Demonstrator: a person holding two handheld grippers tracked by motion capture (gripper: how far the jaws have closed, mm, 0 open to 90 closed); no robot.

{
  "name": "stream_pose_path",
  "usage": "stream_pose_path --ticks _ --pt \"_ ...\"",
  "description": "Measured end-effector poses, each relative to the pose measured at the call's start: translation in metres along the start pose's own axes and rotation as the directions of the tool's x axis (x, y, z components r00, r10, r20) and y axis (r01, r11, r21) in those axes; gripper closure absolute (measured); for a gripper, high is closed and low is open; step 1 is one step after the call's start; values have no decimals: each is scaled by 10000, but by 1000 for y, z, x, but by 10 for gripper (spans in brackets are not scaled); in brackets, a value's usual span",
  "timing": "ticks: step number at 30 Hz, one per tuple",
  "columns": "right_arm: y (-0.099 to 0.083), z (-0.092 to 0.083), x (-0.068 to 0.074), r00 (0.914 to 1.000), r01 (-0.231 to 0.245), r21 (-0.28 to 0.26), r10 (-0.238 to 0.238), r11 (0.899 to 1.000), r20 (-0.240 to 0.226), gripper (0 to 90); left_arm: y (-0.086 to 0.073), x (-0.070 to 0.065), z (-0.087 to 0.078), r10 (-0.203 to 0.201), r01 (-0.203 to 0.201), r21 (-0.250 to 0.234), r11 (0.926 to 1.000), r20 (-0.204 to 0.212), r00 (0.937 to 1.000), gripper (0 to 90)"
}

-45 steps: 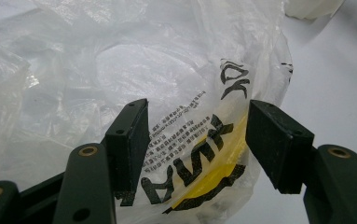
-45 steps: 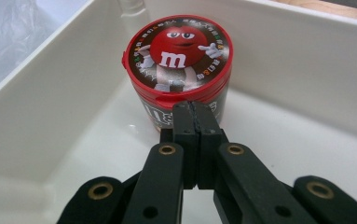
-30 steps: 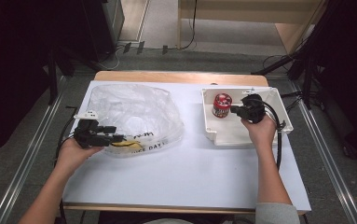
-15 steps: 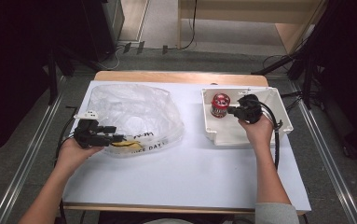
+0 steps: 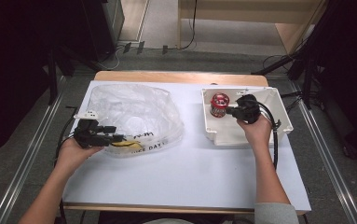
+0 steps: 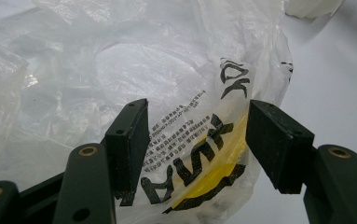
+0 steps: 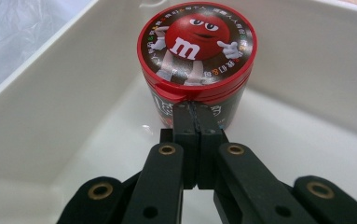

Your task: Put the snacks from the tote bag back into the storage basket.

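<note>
At nine o'clock on the worktop, my left tool lies low with its jaws spread wide apart. In the left gripper view the two black pads stand on either side of the printed edge of a clear plastic bag; whether either pad touches the film I cannot tell. Black lettering and a yellow patch show through the bag between the jaws. From there the bag spreads toward twelve o'clock, crumpled and translucent, covering most of the worktop's left half. My left hand holds that tool from six o'clock.

Over at two o'clock, my right tool has its jaws pressed together with nothing between them. In the right gripper view the closed tips sit right against the side of an M&M's candy tub, just under its red lid rim; I cannot tell if they actually touch it. The tub stands upright, its lid printed with the red candy character. It sits inside a white plastic tray, toward the tray's far-left corner, and my right hand reaches over the tray's near side.
</note>
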State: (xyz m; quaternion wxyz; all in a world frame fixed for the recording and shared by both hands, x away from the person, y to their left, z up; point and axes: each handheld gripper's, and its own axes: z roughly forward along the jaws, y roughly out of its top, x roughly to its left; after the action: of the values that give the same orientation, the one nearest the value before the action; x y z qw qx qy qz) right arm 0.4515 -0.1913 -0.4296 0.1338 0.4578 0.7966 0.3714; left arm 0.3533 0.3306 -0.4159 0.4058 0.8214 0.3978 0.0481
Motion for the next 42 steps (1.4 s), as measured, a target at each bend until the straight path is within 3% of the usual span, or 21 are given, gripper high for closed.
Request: stream_pose_path --ticks 11,16,23,30,42 --pt "1 -3 -1 9997 -66 -61 64 10000 -249 885 0 0 0 9 -9 8 10000 -11 10000 405" --pt "4 -10 -1 9993 -58 118 62 9999 -370 793 0 0 0 42 -42 54 10000 -10 10000 404" --pt "9 -20 2 9987 -207 -112 202 9997 -460 640 1 0 -1 16 -16 -28 10000 -33 10000 404" --pt "15 -29 14 9979 -59 -469 28 9989 -654 598 1 0 -1 45 -45 -12 10000 -6 10000 405" --pt "24 -41 41 9938 307 -627 -372 9976 -1049 535 1 -1 -1 4 -4 -11 10000 29 10000 405"
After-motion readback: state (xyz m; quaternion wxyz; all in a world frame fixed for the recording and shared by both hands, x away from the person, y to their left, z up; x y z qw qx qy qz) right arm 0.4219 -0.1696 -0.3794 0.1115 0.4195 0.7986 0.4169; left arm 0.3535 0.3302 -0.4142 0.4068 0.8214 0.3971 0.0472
